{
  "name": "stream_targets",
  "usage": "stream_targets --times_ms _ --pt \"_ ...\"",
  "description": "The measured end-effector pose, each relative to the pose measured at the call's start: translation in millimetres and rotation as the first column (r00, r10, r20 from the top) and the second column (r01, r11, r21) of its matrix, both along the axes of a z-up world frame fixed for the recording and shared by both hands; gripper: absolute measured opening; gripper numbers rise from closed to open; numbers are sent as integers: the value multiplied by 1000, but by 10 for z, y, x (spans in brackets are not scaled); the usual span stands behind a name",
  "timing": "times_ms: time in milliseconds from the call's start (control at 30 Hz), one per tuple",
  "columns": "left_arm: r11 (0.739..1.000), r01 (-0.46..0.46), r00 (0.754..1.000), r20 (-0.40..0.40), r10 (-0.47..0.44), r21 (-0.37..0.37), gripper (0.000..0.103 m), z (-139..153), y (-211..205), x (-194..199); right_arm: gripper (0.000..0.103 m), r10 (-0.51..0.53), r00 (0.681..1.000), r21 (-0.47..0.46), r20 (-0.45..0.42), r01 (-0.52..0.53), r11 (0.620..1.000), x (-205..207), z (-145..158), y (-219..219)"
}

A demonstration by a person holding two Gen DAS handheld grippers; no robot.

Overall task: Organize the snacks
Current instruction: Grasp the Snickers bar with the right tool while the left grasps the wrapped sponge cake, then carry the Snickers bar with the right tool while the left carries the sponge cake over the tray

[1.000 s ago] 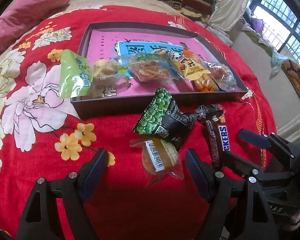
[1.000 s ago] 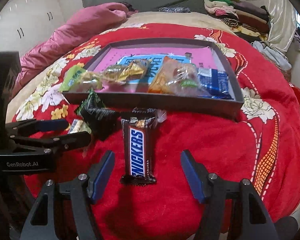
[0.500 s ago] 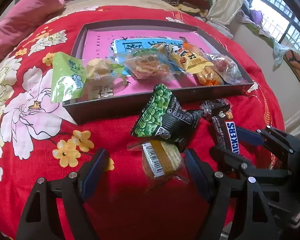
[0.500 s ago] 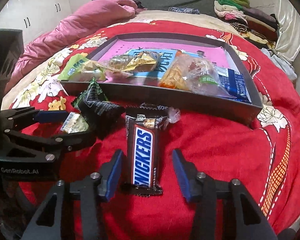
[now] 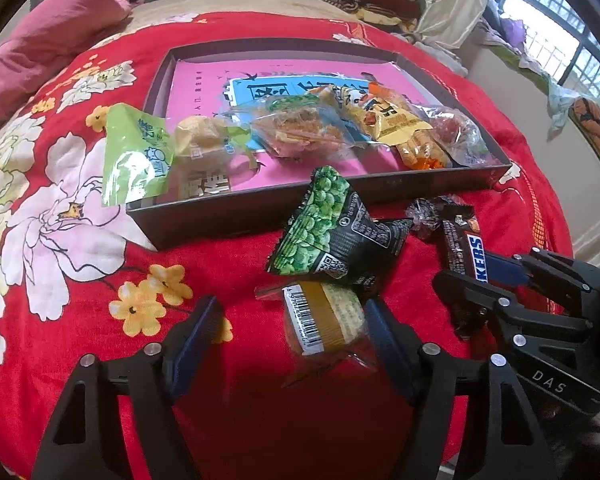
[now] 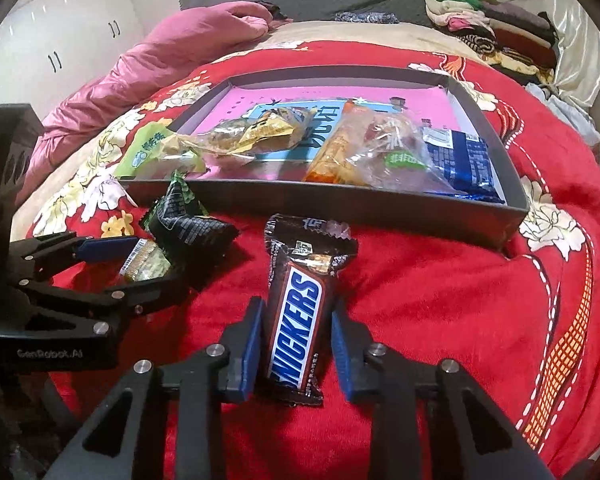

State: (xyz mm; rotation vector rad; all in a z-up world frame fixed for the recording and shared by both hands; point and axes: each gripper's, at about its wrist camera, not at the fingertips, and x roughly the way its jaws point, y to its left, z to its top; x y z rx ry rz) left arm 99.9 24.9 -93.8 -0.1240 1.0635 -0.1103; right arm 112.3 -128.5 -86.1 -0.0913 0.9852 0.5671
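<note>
A Snickers bar [image 6: 300, 276] lies lengthways on the red blanket, and my right gripper [image 6: 296, 312] is shut on its lower half, both blue pads pressing its sides. From the left wrist view the bar [image 5: 460, 244] and the right gripper [image 5: 480, 276] show at the right. My left gripper [image 5: 292, 312] is closing around a small clear-wrapped cake with a barcode [image 5: 324, 316]; the right finger touches the wrapper, the left finger stands apart. A black-and-green pea pack [image 5: 332, 228] leans just beyond it. The dark box [image 5: 260, 208] behind holds several snack packs.
A green pack [image 5: 134, 156] hangs over the box's left wall. The red floral blanket [image 5: 60, 240] covers the bed. A pink quilt [image 6: 204, 32] lies at the back left, folded clothes [image 6: 480, 20] at the back right, and a window [image 5: 560, 40] stands far right.
The right jaws have come together from wide apart onto the Snickers bar. The left jaws have narrowed slightly around the cake pack. Neither hand has shifted much.
</note>
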Motion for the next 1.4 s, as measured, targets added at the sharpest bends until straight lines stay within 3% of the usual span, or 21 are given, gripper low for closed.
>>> stream_targets --times_ms 67,200,333,733,1167,1400 --pt "1000 3 1000 -1 -3 5 70 -3 8 0 31 -4 1000 7 -8 4 1000 -1 0 -18" --pt "999 8 1000 -4 -8 32 44 -1 31 -18 30 -21 999 39 -38 22 999 7 -13 -69" --pt "1000 -8 1000 -14 7 -15 35 20 120 -41 29 -33 998 61 -61 36 998 3 -10 -119" --pt "997 -31 999 11 32 -77 35 230 192 -288 29 -45 995 114 -87 55 992 -55 111 -237" --pt "987 -99 991 76 109 -123 35 599 326 -483 29 -44 999 162 -25 47 986 -171 375 -330" --pt "986 -128 986 90 138 -110 35 818 285 -483 29 -54 998 210 23 48 976 -189 539 -436"
